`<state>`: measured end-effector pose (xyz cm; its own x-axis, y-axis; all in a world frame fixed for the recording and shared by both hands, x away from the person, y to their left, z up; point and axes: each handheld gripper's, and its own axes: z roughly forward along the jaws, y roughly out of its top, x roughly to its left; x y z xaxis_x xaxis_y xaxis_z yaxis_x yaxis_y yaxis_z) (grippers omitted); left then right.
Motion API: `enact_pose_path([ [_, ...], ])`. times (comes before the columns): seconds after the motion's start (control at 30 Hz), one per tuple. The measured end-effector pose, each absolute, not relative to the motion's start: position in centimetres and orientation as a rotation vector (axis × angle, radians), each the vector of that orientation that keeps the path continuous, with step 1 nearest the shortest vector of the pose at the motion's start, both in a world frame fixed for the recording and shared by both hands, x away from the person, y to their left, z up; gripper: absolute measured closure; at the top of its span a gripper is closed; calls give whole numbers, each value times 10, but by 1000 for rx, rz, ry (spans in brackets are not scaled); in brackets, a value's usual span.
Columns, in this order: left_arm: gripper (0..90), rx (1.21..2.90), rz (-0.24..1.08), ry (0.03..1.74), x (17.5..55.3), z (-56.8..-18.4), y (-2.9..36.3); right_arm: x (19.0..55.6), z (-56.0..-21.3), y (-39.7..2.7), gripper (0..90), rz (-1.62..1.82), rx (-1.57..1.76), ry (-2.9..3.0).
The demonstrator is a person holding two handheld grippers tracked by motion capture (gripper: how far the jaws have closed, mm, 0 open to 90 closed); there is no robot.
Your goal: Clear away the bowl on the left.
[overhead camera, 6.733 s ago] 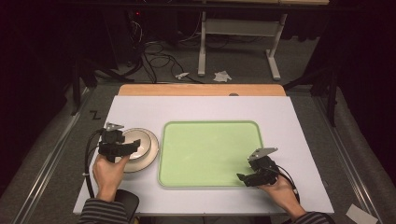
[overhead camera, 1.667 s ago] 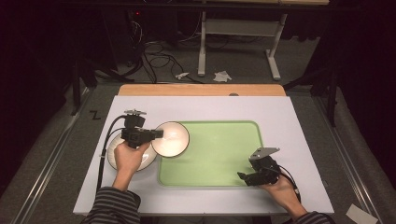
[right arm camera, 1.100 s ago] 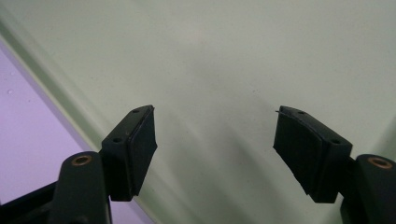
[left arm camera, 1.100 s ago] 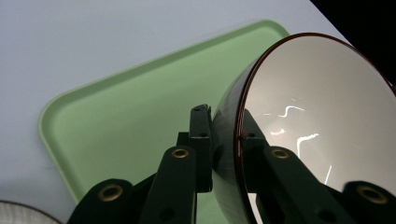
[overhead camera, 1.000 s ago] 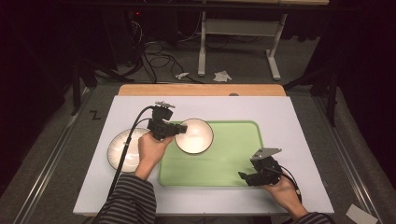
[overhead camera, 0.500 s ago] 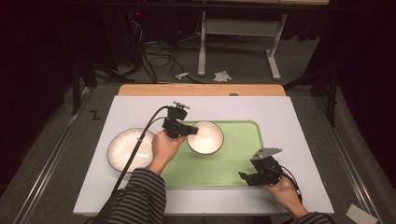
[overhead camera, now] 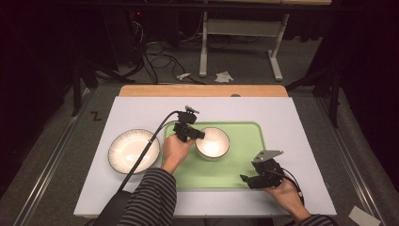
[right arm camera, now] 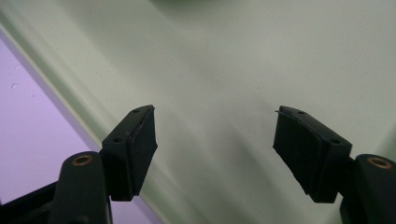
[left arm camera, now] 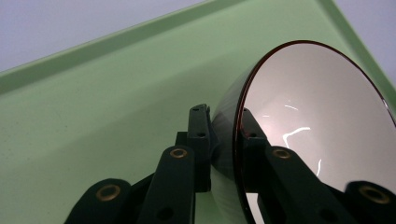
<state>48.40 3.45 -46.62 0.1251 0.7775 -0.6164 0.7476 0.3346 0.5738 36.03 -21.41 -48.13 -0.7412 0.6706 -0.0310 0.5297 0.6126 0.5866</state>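
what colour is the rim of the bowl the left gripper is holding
Dark reddish-brown, a thin line round the bowl; clearest in the left gripper view.

The right gripper has two black jaws that stand wide apart with nothing between them. Under them is the flat green tray. The tray's rim runs past the left jaw, and beside it is the pale table.
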Motion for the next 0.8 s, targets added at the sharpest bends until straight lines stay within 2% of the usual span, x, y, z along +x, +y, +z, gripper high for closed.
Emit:
enact_pose_path([
  [0.63, 812, 1404, 53, 1651, 490, -486, 28, 360, -483, -212, 311, 818, 980, 2610],
  [0.8, 676, 1429, 45, 1641, 489, -489, 27, 359, -483, -212, 311, 810, 979, 2611],
])
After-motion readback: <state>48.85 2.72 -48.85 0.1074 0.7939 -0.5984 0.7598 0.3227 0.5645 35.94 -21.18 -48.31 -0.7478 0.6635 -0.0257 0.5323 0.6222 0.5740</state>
